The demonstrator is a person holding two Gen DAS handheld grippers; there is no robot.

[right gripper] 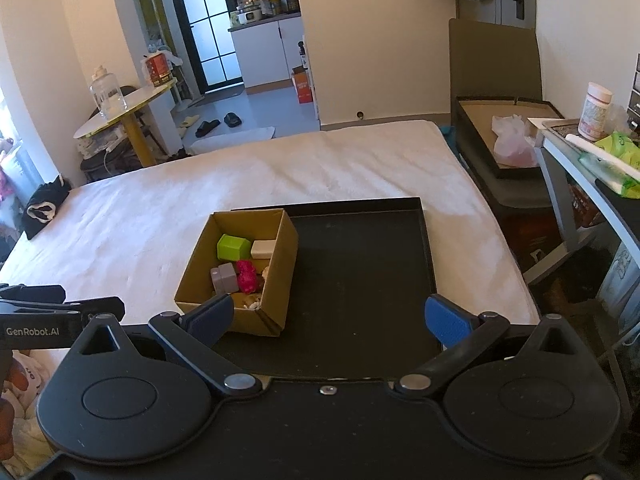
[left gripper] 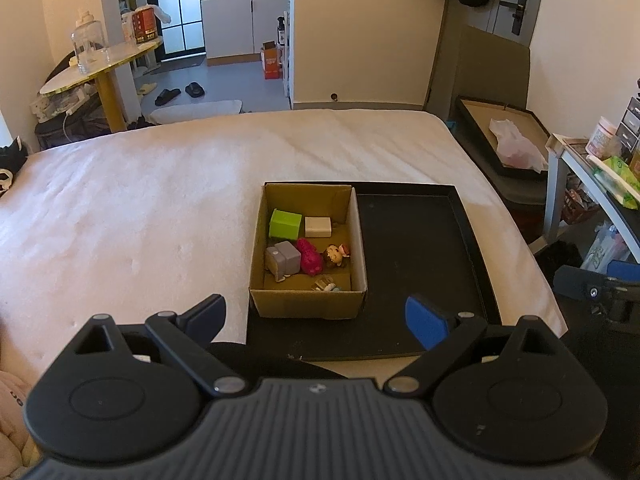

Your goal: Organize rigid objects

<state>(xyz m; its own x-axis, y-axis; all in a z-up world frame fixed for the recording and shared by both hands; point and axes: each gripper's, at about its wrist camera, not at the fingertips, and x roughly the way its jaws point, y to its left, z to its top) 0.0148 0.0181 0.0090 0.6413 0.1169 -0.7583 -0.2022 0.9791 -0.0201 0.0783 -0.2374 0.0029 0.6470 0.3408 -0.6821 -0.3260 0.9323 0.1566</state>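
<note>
A brown cardboard box (left gripper: 304,304) (right gripper: 276,280) sits on the left part of a black tray (left gripper: 420,256) (right gripper: 360,272) on the bed. Inside lie a green block (left gripper: 285,224) (right gripper: 233,248), a white block (left gripper: 318,227) (right gripper: 263,249), a grey block (left gripper: 283,260) (right gripper: 224,278), a pink toy (left gripper: 309,257) (right gripper: 247,275), a small doll figure (left gripper: 336,255) and another small figure (left gripper: 325,284). My left gripper (left gripper: 316,322) hangs open just before the box's near wall, holding nothing. My right gripper (right gripper: 330,316) is open too, over the tray's near edge, also holding nothing.
The bed's white cover (left gripper: 160,200) spreads wide to the left and behind the tray. A second black tray with a plastic bag (left gripper: 516,144) stands past the bed's right side, next to a shelf (right gripper: 592,160) with bottles. A round table (left gripper: 100,68) stands far left.
</note>
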